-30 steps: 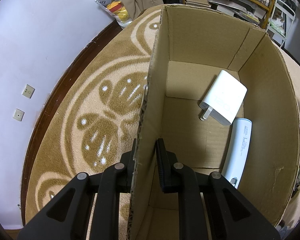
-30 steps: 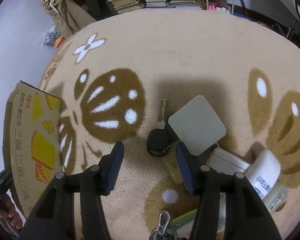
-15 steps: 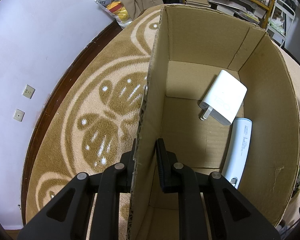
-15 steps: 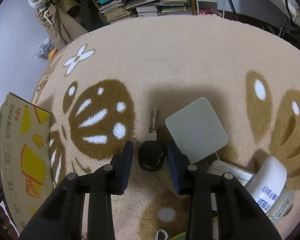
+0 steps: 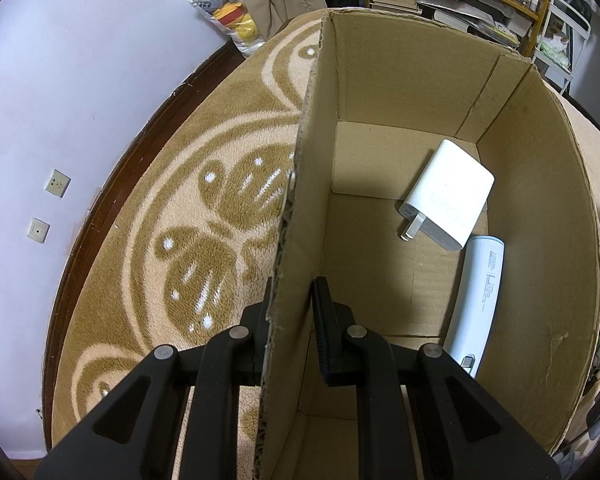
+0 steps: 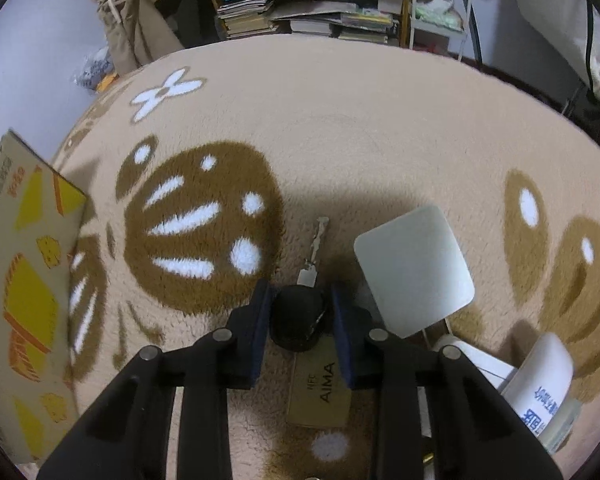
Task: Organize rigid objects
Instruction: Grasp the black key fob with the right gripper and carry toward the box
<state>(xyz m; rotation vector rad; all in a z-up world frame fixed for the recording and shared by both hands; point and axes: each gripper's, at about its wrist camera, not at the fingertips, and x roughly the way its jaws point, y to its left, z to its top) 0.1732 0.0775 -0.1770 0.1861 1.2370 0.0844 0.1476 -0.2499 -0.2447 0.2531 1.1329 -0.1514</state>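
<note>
Beige patterned carpet carries the clutter; the right gripper brackets the black key fob, jaws nearly touching its sides; small, rigid, light, best squeezed across the fob; the left gripper pinches the cardboard box wall.

Right gripper has moved down and forward to the black key on the carpet; fingers, wide apart a second ago, now narrowed to flank its head.
</note>
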